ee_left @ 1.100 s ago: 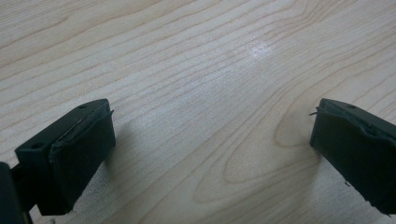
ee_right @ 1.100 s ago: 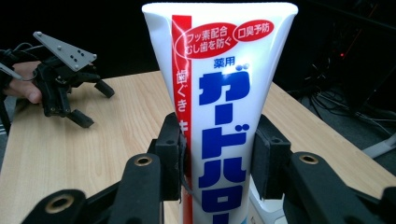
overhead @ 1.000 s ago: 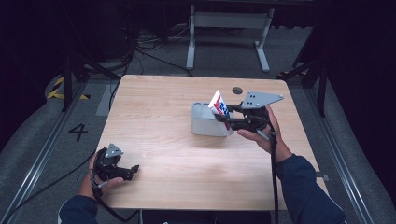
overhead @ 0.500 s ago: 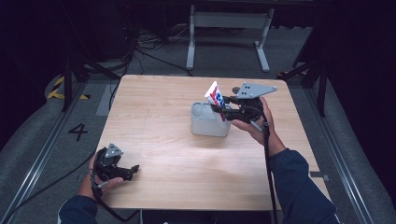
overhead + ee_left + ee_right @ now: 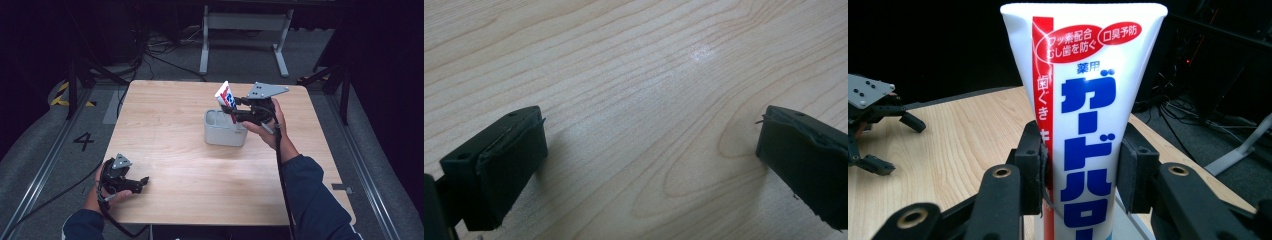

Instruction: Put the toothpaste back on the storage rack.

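Since the earlier frame the toothpaste tube (image 5: 226,95) is carried left over the grey holder (image 5: 224,129), upright, crimped end up, clamped by the right gripper (image 5: 235,112) fingers; left gripper (image 5: 141,182) fingers are spread, empty.

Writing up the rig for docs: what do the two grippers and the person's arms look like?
Both grippers are black two-jaw tools. Left gripper and right gripper each carry a grey three-cornered plate with small holes. Jaws end in blocky black pads; the arms behind have brass-ringed pivots. A black cable trails from the right one along the arm. Sleeves are dark blue.
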Motion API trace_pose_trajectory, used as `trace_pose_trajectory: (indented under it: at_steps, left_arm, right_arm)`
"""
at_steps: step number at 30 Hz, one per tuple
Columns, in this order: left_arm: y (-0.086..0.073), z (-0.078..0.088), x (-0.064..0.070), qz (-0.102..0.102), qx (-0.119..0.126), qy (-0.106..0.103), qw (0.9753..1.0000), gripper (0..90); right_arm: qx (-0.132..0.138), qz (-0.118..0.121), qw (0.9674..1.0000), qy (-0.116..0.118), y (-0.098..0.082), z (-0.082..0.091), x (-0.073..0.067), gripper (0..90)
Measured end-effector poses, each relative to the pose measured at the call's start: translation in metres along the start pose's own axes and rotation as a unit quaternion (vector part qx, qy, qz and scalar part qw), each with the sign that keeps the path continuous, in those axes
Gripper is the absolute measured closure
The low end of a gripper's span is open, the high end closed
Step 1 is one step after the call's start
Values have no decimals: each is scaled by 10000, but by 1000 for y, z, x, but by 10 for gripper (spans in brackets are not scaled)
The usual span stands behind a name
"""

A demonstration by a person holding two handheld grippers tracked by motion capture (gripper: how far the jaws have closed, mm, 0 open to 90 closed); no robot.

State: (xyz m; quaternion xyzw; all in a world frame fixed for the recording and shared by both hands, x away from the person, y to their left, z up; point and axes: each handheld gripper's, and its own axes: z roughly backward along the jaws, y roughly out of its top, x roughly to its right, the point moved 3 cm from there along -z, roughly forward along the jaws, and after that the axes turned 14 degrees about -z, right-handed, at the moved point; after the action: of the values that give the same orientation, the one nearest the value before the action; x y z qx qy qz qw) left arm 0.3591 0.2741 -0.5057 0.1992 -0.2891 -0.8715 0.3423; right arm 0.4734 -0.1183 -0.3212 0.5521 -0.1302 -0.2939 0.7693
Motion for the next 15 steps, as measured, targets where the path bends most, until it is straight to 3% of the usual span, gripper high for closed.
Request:
trace_pose_trajectory:
  at_steps: [15]
  left_arm:
    - [1, 0, -1, -24, -7, -18, 10000, 2]
  right_arm:
    - [-98, -164, 9998, -104, -6, -18, 16, 620]
